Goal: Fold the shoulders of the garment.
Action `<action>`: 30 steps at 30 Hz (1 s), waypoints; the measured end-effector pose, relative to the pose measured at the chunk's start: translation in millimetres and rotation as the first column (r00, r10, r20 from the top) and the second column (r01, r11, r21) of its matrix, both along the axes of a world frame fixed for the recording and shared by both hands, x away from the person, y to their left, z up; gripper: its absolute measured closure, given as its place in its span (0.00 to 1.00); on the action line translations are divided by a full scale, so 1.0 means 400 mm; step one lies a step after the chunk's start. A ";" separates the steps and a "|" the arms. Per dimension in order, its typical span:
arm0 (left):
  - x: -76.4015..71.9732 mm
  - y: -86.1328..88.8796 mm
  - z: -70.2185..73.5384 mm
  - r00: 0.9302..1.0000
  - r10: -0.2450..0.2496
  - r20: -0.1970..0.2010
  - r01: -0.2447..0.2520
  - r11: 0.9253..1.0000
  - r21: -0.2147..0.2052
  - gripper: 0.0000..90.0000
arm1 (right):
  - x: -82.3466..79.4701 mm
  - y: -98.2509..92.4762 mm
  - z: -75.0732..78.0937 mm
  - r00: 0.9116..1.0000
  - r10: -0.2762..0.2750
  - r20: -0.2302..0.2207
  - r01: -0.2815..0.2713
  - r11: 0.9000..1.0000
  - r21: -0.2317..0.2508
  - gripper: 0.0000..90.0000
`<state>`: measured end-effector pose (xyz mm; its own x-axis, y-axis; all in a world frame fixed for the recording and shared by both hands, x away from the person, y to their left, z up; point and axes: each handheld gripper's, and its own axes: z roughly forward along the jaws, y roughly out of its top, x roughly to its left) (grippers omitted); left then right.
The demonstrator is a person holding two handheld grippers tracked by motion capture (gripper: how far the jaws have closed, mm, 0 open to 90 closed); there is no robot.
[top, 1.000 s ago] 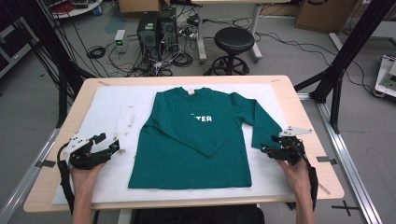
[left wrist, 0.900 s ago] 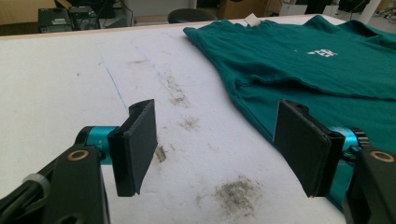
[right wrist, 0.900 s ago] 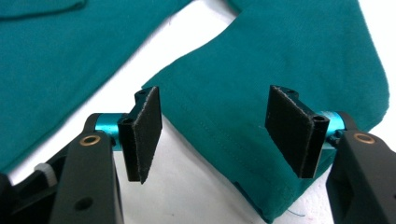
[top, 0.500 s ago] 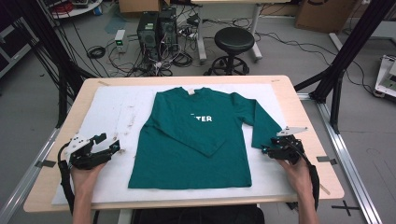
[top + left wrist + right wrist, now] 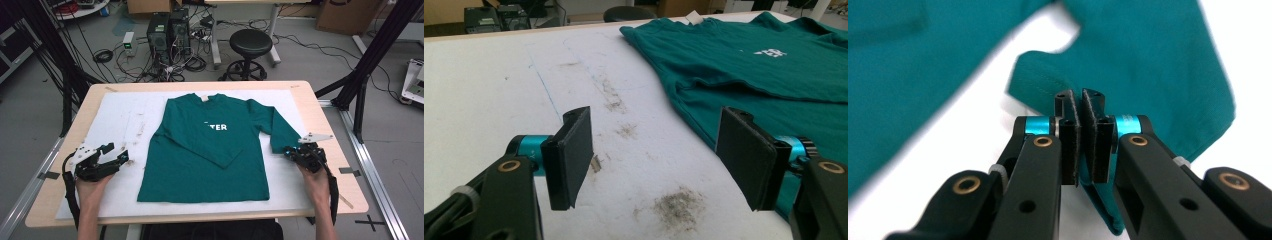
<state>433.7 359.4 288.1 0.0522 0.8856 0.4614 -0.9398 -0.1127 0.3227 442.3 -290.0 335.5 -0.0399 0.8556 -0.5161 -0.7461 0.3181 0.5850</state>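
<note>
shirt: green, flat at surface centre, one sleeve at 3 o'clock | right claw: jaws just closed, clamped on sleeve cuff | left claw: wide open, empty, at 9 o'clock beside the hem

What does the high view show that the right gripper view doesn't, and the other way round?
From above: the whole table, the open left claw over the white mat, a stool and computers behind. Up close in the right gripper view: the right claw, whose jaws have just closed, pinching the sleeve edge. Shared: the green shirt.
</note>
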 end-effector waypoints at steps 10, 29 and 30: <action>0.000 0.001 0.001 1.000 -0.001 -0.007 0.001 1.000 -0.003 0.35 | -0.092 0.037 -0.010 0.987 0.146 0.062 -0.145 0.989 -0.021 0.97; 0.000 -0.001 0.004 1.000 0.007 -0.017 -0.008 1.000 -0.009 0.35 | -0.160 0.210 0.005 0.980 0.194 0.043 -0.181 0.963 -0.201 0.97; 0.000 -0.002 0.003 1.000 0.011 -0.016 -0.011 1.000 -0.007 0.35 | -0.160 0.217 0.007 0.980 0.195 0.039 -0.183 0.961 -0.205 0.98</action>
<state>433.6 358.7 289.4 0.0495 0.8897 0.4539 -0.9332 -0.1208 0.3384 378.2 -203.2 338.4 -0.1558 0.7146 -0.6820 -0.8349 0.2737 0.4775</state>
